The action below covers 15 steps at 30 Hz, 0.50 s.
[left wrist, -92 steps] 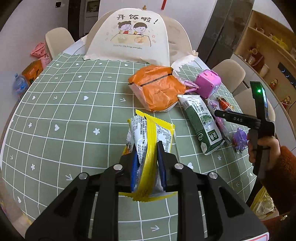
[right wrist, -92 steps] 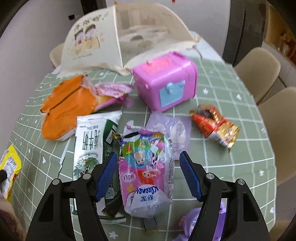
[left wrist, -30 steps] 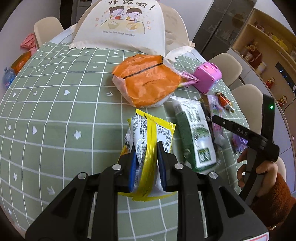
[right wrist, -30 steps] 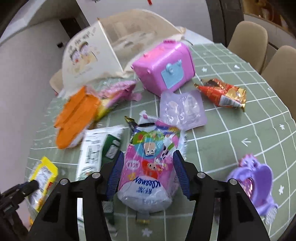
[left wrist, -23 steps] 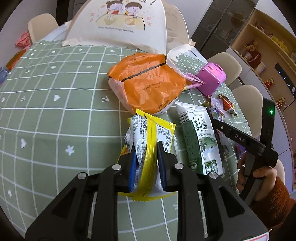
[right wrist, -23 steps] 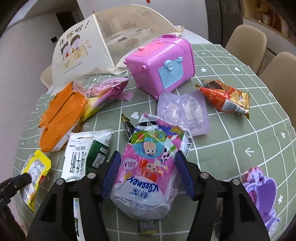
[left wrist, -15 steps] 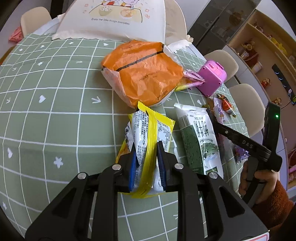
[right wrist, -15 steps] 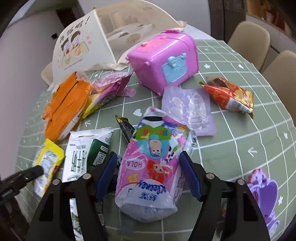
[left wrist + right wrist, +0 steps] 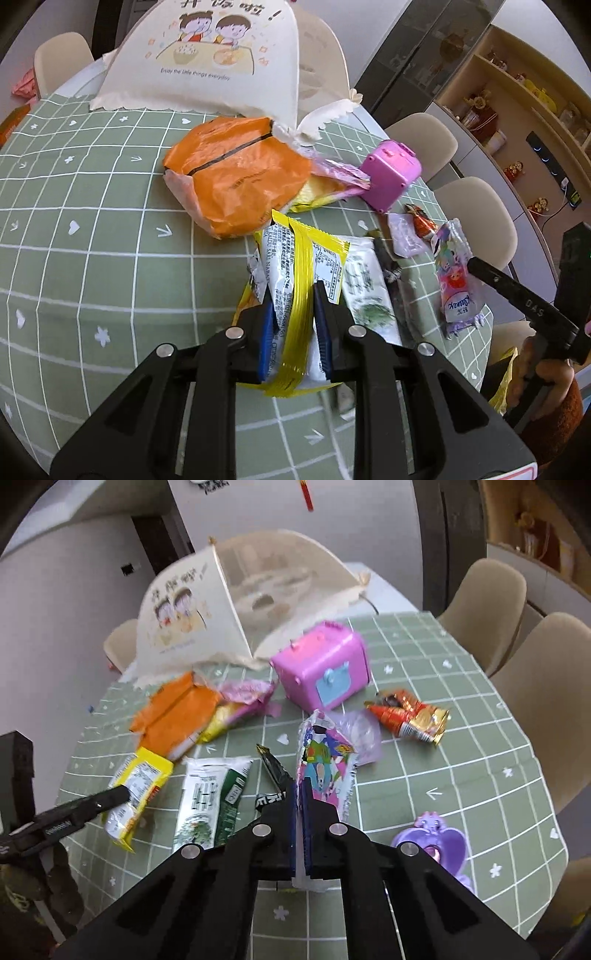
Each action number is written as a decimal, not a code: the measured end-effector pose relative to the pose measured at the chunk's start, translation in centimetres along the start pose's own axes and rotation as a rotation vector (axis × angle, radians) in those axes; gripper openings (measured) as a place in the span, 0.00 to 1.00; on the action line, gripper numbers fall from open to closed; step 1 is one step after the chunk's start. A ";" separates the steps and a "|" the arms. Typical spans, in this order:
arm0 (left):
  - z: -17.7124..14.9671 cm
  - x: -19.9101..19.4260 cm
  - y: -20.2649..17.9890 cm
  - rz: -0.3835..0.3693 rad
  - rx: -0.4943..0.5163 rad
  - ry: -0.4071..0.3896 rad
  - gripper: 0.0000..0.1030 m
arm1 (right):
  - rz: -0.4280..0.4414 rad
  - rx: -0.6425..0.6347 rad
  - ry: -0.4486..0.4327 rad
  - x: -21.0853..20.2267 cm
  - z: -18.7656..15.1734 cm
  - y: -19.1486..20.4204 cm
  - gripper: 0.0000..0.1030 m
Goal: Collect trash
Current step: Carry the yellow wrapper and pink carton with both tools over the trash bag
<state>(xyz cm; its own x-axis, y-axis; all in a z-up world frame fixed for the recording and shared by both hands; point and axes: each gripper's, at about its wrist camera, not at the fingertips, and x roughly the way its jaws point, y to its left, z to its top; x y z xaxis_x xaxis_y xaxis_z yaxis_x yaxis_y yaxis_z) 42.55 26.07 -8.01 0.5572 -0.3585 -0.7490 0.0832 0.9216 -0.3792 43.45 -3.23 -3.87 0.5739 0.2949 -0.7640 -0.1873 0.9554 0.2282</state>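
Observation:
My left gripper (image 9: 294,306) is shut on a yellow and white snack wrapper (image 9: 299,266) and holds it above the green checked tablecloth (image 9: 92,236). It also shows at the left of the right wrist view (image 9: 138,786). My right gripper (image 9: 300,790) is shut on a pink Kleenex tissue pack (image 9: 325,764), lifted and squeezed flat. The pack shows in the left wrist view (image 9: 456,273) too. A green and white packet (image 9: 210,801), an orange bag (image 9: 236,181), a red and gold wrapper (image 9: 410,712) and a clear purple wrapper (image 9: 364,734) lie on the table.
A pink toy case (image 9: 325,668) and a mesh food cover (image 9: 207,66) stand at the back. A purple toy (image 9: 436,842) lies at the near right. A black wrapper (image 9: 275,771) lies beside the green packet. Beige chairs (image 9: 491,609) ring the table.
My right gripper has closed fully on the tissue pack and lifted it off the table. My left gripper, still holding the yellow wrapper, has moved closer to the orange bag and green packet.

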 end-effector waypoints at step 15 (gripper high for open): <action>-5.5 -8.2 -15.2 -0.005 0.112 -0.180 0.18 | 0.038 -0.110 -0.152 -15.8 -4.5 -4.1 0.05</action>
<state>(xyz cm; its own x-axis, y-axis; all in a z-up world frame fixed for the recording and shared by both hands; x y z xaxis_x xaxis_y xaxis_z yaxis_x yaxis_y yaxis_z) 32.20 14.17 0.93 0.6940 -0.3397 -0.6348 0.1718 0.9344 -0.3121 31.59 -11.82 4.53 0.6771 0.3372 -0.6541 -0.2923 0.9390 0.1814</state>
